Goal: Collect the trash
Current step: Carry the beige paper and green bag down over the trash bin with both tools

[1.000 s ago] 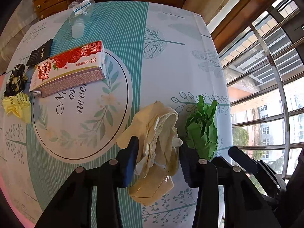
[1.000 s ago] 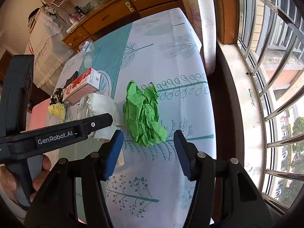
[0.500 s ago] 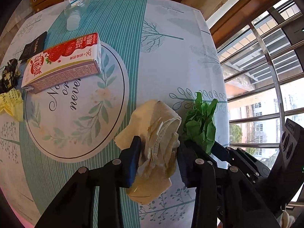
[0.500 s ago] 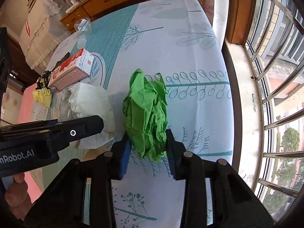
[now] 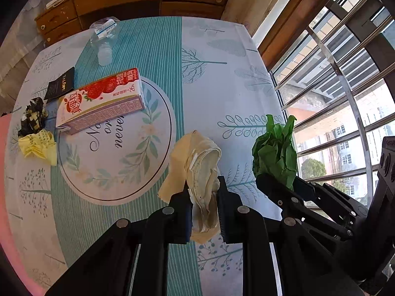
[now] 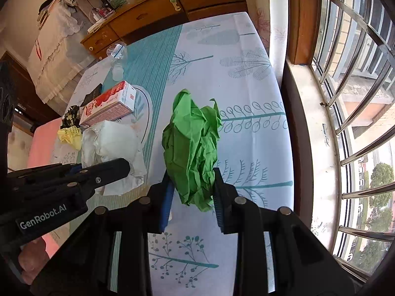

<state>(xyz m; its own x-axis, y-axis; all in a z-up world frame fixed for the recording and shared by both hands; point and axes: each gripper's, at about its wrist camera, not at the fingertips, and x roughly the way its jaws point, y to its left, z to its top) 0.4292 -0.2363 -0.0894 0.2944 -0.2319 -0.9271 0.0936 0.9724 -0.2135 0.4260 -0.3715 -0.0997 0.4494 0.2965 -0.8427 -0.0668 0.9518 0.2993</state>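
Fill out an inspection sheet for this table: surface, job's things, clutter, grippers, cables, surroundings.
Surface: round table under a printed tablecloth.
Job's things: cream crumpled wrapper; green crumpled paper; strawberry carton lying flat; yellow paper wad and black-patterned wrapper side by side; clear plastic bottle at the far edge.
Clutter: small black card beside the carton.
Grippers: left gripper closing, pads pressing the cream wrapper; right gripper closing, pads pressing the green paper.
Cables: white cord on the wooden sideboard; nothing seen on the table.
Surroundings: barred window beside the table.
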